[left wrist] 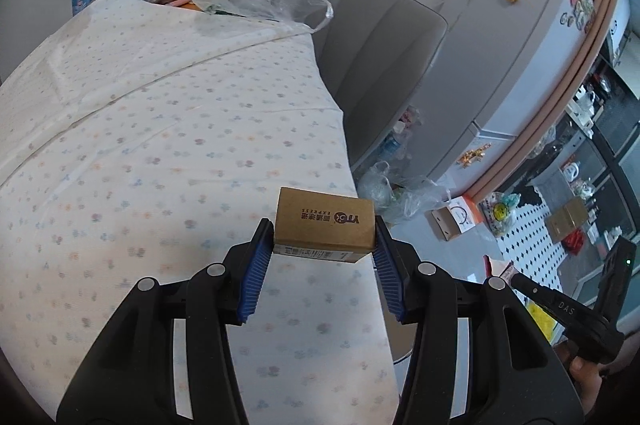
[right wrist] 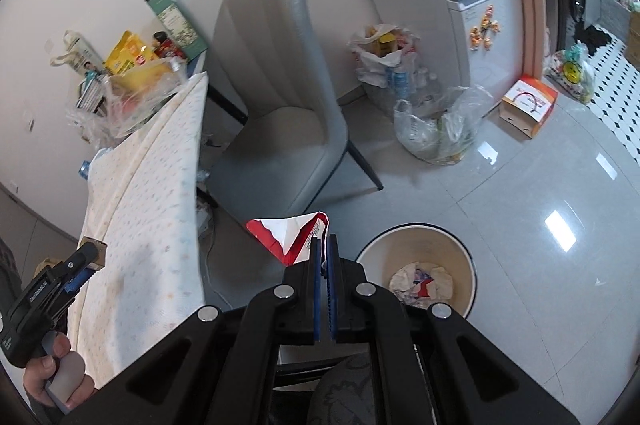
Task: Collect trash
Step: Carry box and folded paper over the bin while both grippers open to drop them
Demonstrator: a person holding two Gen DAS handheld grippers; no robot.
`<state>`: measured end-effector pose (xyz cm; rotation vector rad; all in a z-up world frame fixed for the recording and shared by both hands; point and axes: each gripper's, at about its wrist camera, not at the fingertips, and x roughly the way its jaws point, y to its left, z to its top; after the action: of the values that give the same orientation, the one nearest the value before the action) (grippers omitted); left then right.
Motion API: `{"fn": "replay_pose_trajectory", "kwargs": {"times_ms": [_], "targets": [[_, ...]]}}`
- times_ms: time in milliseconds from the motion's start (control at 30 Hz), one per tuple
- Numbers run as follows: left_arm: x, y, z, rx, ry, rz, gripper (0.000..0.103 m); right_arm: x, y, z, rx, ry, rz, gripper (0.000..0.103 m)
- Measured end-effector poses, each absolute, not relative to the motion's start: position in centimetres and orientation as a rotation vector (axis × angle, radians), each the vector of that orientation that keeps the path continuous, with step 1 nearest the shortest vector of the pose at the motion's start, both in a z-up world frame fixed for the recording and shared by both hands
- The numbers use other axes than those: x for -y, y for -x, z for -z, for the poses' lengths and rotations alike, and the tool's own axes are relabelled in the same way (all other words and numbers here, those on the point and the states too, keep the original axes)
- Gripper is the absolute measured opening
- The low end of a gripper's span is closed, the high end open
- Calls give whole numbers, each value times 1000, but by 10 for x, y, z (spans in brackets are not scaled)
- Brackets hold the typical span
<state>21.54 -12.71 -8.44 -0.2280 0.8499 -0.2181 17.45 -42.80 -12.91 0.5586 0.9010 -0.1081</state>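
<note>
Left gripper (left wrist: 325,237) clamps cardboard box (left wrist: 325,225) crosswise; right gripper (right wrist: 325,245) pinches wrapper (right wrist: 290,235) upright.

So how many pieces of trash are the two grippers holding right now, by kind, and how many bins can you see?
Cardboard boxes held: 1, the brown box in the left gripper.
Paper wrappers held: 1, the red and white wrapper in the right gripper.
Trash bins: 1, the round bin on the floor.
Total: 3
</note>
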Motion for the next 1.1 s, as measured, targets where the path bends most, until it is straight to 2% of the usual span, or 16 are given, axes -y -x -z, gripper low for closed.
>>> {"fn": "replay_pose_trajectory", "kwargs": {"times_ms": [100, 133, 167, 200, 233, 500, 767, 800, 867, 933, 1033, 1067, 1100], "targets": [[141, -218, 86, -859, 215, 239, 50, 446, -177, 141, -899, -593, 152, 7], [146, -220, 87, -866, 210, 245, 50, 450, -178, 145, -911, -602, 163, 14], [151, -221, 88, -872, 203, 253, 50, 454, -178, 151, -922, -618, 169, 39], [157, -222, 89, -880, 193, 262, 50, 459, -176, 155, -919, -633, 178, 50], [164, -222, 90, -884, 184, 273, 50, 461, -172, 156, -904, -636, 196, 56], [212, -225, 97, -911, 132, 354, 50, 489, -145, 172, -929, -669, 244, 56], [263, -222, 108, -950, 100, 440, 50, 513, -115, 158, -901, -650, 299, 63], [270, -221, 110, -956, 96, 448, 50, 515, -111, 155, -897, -647, 302, 65], [284, -222, 114, -973, 88, 469, 50, 519, -104, 149, -879, -642, 314, 78], [297, -222, 118, -987, 73, 487, 50, 522, -96, 141, -845, -637, 327, 86], [316, -224, 126, -1018, 46, 508, 51, 526, -88, 134, -824, -631, 339, 91], [319, -225, 127, -1024, 58, 514, 61, 527, -86, 132, -819, -629, 343, 92], [321, -226, 128, -1027, 77, 524, 76, 528, -84, 130, -813, -620, 347, 93]]}}
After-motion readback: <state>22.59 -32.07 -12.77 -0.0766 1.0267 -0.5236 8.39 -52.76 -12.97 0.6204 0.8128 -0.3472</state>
